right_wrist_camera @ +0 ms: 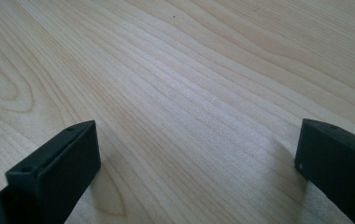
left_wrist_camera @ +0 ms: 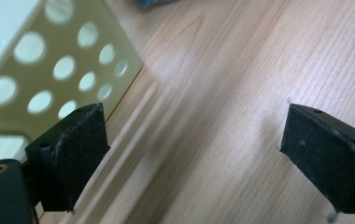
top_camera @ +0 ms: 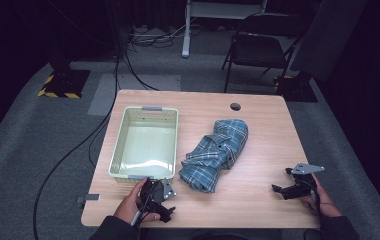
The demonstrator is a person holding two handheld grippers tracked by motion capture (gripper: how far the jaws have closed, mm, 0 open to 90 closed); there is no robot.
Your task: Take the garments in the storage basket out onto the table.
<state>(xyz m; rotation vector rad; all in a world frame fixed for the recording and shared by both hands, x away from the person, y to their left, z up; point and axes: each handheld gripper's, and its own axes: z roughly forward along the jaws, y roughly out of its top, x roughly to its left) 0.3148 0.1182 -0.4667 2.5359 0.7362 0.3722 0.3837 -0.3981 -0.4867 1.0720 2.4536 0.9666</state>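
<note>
A crumpled blue plaid cloth (top_camera: 216, 153) lies in the middle of the wooden table (top_camera: 258, 120). To its left stands a pale green perforated basket (top_camera: 145, 143), with nothing in it. My left gripper (top_camera: 164, 199) is held low at the table's front edge, just below the basket's near right corner. Its jaws stand open over bare wood, and the basket wall (left_wrist_camera: 49, 70) is close on its left in the left gripper view (left_wrist_camera: 192, 149). My right gripper (top_camera: 284, 186) rests near the front right edge, open over bare wood (right_wrist_camera: 196, 158), well to the right of the cloth.
A round cable hole (top_camera: 235, 106) sits near the table's far edge. Beyond the table stand a folding chair (top_camera: 258, 45) and a stand with yellow-black striped feet (top_camera: 63, 82). Cables run across the grey floor (top_camera: 53, 170) on the left.
</note>
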